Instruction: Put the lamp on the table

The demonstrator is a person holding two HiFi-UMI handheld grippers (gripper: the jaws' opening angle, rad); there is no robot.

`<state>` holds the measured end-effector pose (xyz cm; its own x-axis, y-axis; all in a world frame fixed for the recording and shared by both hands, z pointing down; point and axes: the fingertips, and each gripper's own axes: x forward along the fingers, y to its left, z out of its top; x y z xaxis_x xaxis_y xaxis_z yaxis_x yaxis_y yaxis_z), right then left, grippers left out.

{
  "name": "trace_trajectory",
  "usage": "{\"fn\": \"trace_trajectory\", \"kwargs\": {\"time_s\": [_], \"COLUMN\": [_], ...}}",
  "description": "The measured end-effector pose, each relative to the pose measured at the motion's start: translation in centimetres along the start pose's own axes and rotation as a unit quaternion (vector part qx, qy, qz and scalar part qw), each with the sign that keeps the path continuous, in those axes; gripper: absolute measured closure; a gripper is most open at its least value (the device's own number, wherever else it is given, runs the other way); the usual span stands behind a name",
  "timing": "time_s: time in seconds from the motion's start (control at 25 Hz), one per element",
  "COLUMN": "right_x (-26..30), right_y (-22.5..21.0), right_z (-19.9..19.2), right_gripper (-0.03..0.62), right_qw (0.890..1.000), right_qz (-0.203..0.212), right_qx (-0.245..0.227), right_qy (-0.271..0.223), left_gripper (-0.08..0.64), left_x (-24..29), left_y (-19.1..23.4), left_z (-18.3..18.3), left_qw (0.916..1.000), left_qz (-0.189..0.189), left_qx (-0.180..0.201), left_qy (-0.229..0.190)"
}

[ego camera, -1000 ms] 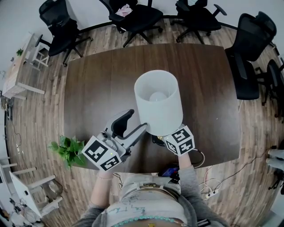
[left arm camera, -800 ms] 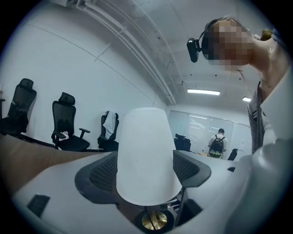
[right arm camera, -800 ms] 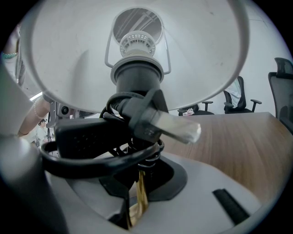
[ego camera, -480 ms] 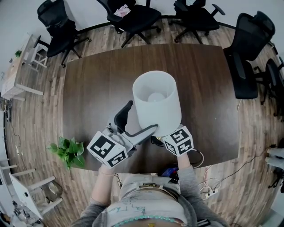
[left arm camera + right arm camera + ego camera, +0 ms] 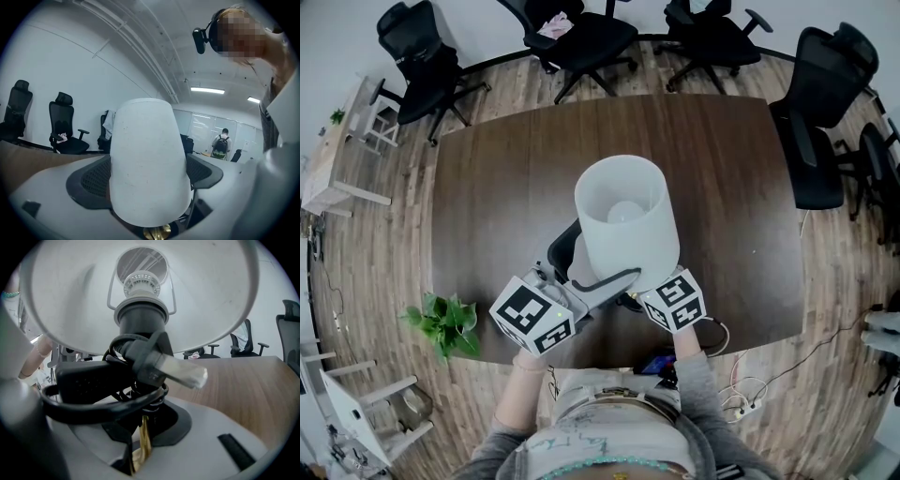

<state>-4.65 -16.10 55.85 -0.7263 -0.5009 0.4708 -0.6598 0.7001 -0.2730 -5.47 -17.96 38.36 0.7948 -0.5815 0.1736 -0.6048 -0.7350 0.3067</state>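
Observation:
The lamp's white shade (image 5: 623, 220) hangs over the near middle of the dark wooden table (image 5: 506, 169). My right gripper (image 5: 637, 296) reaches under the shade from the near side and is shut on the lamp's brass stem (image 5: 144, 437). A black cord (image 5: 93, 399) with its plug (image 5: 178, 369) is wound round the stem below the socket. My left gripper (image 5: 598, 255) comes in from the lower left. Its jaws are opening and stand wide on either side of the shade (image 5: 150, 168), with no pad seen pressing on it. The lamp's foot is hidden.
Black office chairs (image 5: 581, 33) ring the table's far and right sides. A potted plant (image 5: 445, 319) stands on the floor by the near left edge. A power strip and cables (image 5: 741, 403) lie on the floor at the right. A person with a backpack (image 5: 220, 143) stands far off.
The left gripper's jaws have spread from half-way to wide and moved in round the shade. The lamp has drifted slightly left. The right gripper keeps its hold.

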Motion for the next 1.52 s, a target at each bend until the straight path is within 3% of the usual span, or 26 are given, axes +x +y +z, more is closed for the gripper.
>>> {"fn": "trace_trajectory", "kwargs": {"time_s": [0.48, 0.68, 1.52], "right_x": [-0.2, -0.6, -3.3], "right_y": [0.1, 0.4, -0.2], "right_z": [-0.2, -0.4, -2.2], "right_gripper": [0.541, 0.541, 0.422], "right_qw": [1.000, 0.999, 0.997], "right_qz": [-0.005, 0.005, -0.010], "right_qx": [0.002, 0.028, 0.066], "right_qy": [-0.014, -0.030, -0.032], "left_gripper": [0.057, 0.057, 0.057], "left_x": [-0.3, -0.4, -0.8], "left_y": [-0.4, -0.3, -1.0], "left_z": [-0.2, -0.6, -0.3], "left_qw": [1.0000, 0.9999, 0.9998], "left_qz": [0.001, 0.002, 0.012], "left_qx": [0.007, 0.008, 0.013], "left_qy": [-0.003, -0.010, -0.014]}}
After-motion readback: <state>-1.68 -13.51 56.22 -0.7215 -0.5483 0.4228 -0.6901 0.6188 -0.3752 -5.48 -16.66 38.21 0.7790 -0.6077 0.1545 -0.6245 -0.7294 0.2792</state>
